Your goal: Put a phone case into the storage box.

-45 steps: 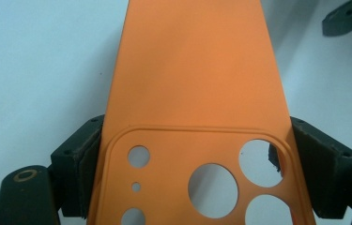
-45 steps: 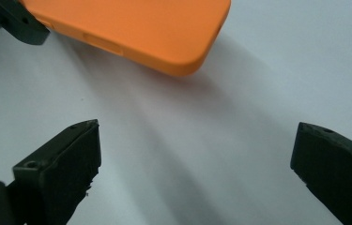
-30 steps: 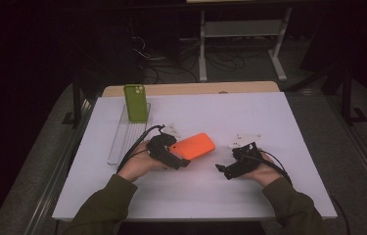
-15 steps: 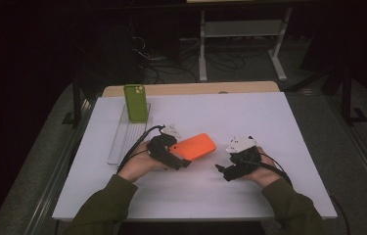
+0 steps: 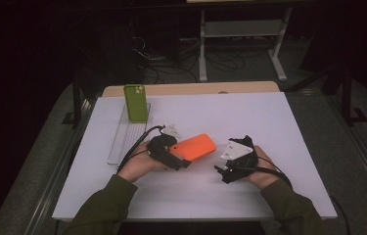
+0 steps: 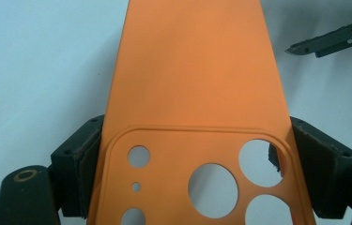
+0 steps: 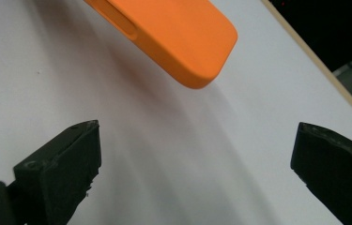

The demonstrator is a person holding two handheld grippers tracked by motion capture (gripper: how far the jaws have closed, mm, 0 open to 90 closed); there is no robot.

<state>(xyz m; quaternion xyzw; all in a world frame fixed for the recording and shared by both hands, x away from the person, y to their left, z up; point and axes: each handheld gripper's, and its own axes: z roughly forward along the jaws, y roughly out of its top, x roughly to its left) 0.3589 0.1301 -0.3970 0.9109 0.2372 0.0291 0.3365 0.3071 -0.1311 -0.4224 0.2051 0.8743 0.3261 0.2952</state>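
Orange phone case (image 5: pixel 195 147) clamped in left gripper (image 5: pixel 173 157) jaws as before, right gripper (image 5: pixel 222 171) jaws released, hardly shifted

Matt, smooth orange phone case (image 6: pixel 197 79), plastic-looking; smooth white table (image 5: pixel 269 122) with a pale wooden edge

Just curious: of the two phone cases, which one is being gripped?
The orange case, clamped by the left gripper. The green one stands untouched on the clear tray.
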